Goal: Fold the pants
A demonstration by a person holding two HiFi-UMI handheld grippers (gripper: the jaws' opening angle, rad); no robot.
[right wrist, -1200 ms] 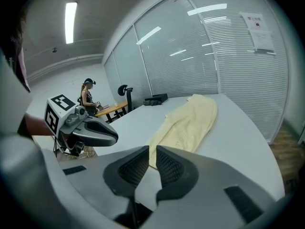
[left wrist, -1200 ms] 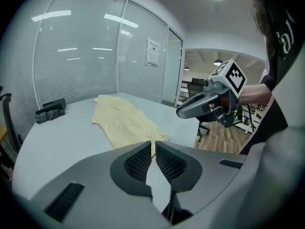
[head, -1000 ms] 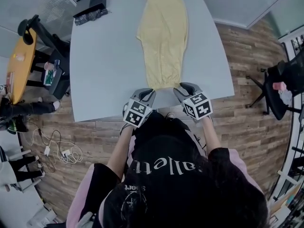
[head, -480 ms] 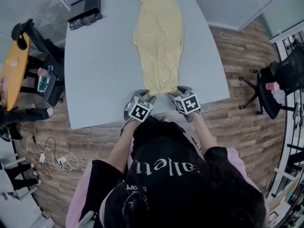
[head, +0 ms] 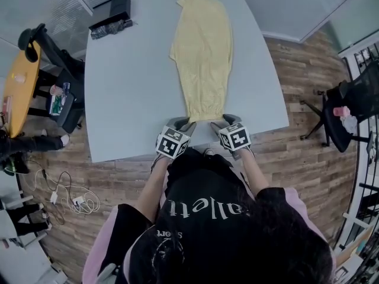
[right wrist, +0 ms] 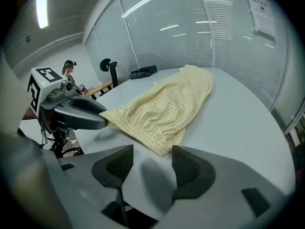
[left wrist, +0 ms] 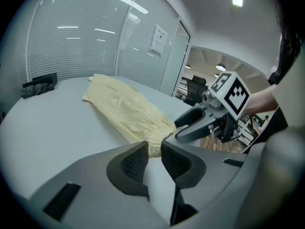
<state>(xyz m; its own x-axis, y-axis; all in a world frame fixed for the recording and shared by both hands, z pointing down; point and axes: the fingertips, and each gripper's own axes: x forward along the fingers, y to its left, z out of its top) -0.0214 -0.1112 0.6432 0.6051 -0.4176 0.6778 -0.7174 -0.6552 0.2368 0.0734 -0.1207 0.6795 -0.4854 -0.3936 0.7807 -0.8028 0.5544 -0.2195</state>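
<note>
Pale yellow checked pants (head: 202, 46) lie stretched lengthwise on the grey table (head: 130, 87), with the gathered near end towards me. My left gripper (head: 180, 123) is at that end's left corner. In the left gripper view its jaws (left wrist: 153, 149) have just been closing, and the cloth corner (left wrist: 153, 146) fills the narrow gap between the pads. My right gripper (head: 220, 122) is at the right corner. Its jaws (right wrist: 152, 156) stand wide open, with the pants (right wrist: 167, 104) corner lying just ahead of the tips, untouched.
A black box (head: 112, 9) sits at the table's far left corner. The table's near edge runs right under both grippers. An office chair (head: 349, 108) stands on the wood floor at the right, an orange table (head: 18, 84) at the left, cables (head: 71, 191) on the floor.
Both grippers have come down and drawn in to the near end of the pants, one at each corner. The pants have not moved.
</note>
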